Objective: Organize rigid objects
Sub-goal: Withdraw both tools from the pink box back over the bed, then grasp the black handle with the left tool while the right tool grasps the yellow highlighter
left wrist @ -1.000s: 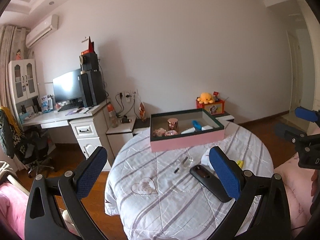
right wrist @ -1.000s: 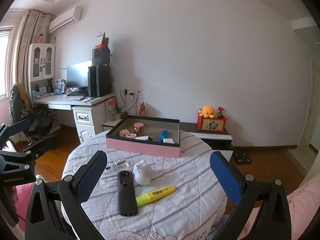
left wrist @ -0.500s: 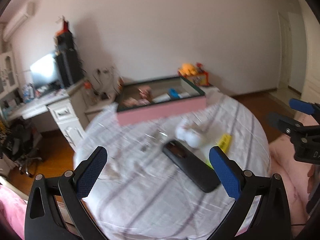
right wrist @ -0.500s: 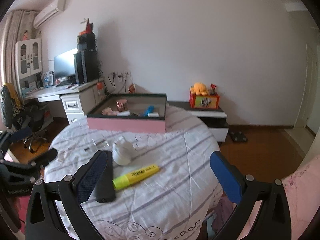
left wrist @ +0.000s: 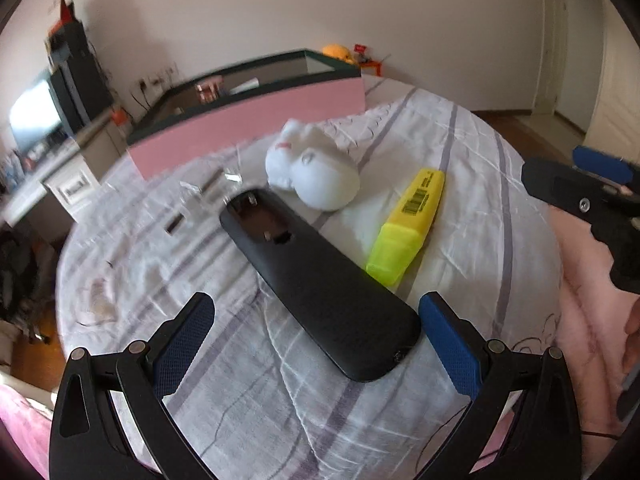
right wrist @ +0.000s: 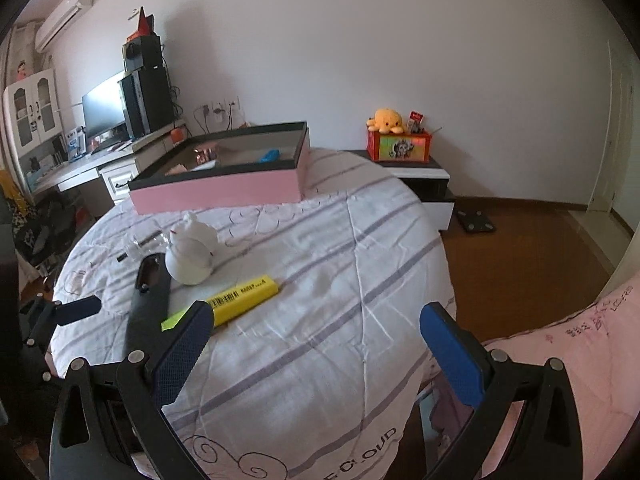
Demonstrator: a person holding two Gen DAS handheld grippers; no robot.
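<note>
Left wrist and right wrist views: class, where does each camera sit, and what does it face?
Left wrist: on the left tool, open, looking down on the black case; right tool at the right edge.
Right wrist: on the right tool, open, facing across the table; left tool at the left edge.
Shared: yellow highlighter, pink box.

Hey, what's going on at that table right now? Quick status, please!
Left gripper open, jaws flanking black case. Right gripper open, empty. Yellow highlighter touching case's side.
</note>
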